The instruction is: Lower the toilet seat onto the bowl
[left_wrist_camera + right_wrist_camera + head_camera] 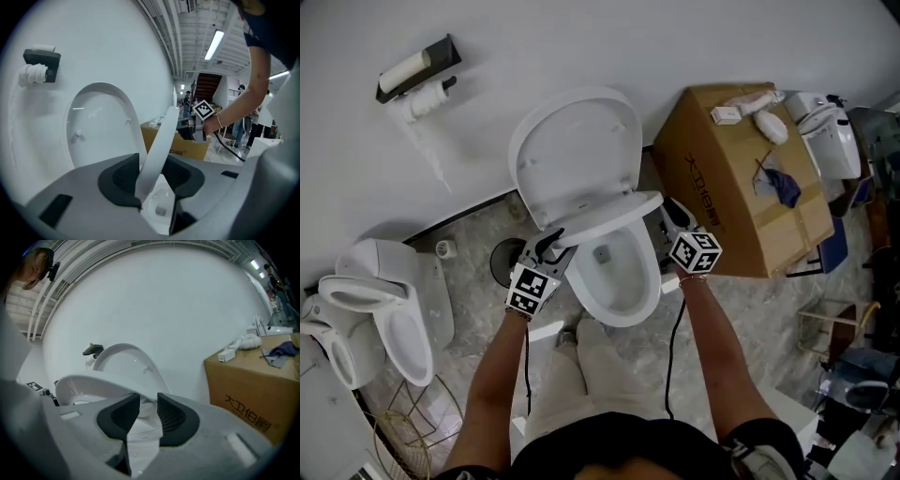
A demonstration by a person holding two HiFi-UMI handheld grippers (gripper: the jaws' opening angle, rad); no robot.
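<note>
Left gripper (551,242) and right gripper (673,217) each pinch the half-raised toilet seat (607,212); best lowered evenly toward the bowl (652,291) beneath them.

Item 1. Our bare left forearm (495,370): stretched forward and down, wrist straight.

Item 2. Our grey two-jaw left gripper (551,242), black-and-white marker cube (532,289) on top: dark ribbed pads (123,174) closed on the edge of the white plastic toilet seat (157,145), which slants up between them.

Item 3. Our bare right forearm (712,347): stretched forward alongside the left one, well apart from it, a thin band at the wrist (688,278).

Item 4. Our grey two-jaw right gripper (673,214), bearing a like cube: dark pads (176,417) drawn close, a narrow gap between, pinching the seat's rim at their tips.

Item 5. Our legs in pale trousers (586,370): standing between the two arms.
</note>
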